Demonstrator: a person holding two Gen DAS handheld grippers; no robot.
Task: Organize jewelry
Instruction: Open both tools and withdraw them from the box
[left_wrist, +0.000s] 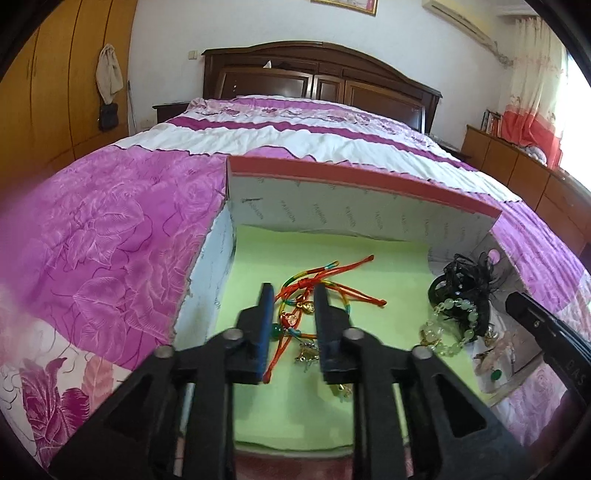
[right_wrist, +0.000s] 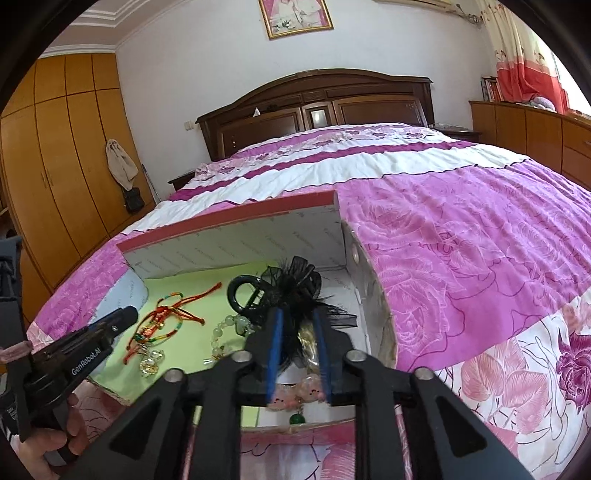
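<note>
On the bed (left_wrist: 110, 229), an open cardboard box (left_wrist: 369, 206) with a pink rim holds the jewelry on a light green liner (left_wrist: 388, 258). A tangle of red and rainbow cord bracelets (left_wrist: 314, 291) with small gold charms lies near the middle; a pale green bead bracelet (left_wrist: 450, 325) curls to its right, touching a black feathered hair clip (right_wrist: 291, 291) by the right wall.

The left hand-held gripper (left_wrist: 294, 295) hovers over the cords with its blue-padded fingers narrowly parted, gripping nothing. The right hand-held gripper (right_wrist: 298, 321) is likewise narrowly parted over the feathers; whether its pads touch them I cannot tell.

Pink trinkets (right_wrist: 303, 393) and a green bead (right_wrist: 296, 419) at the near edge are partly hidden by the fingers. Green liner lies bare along the left wall and far wall.
</note>
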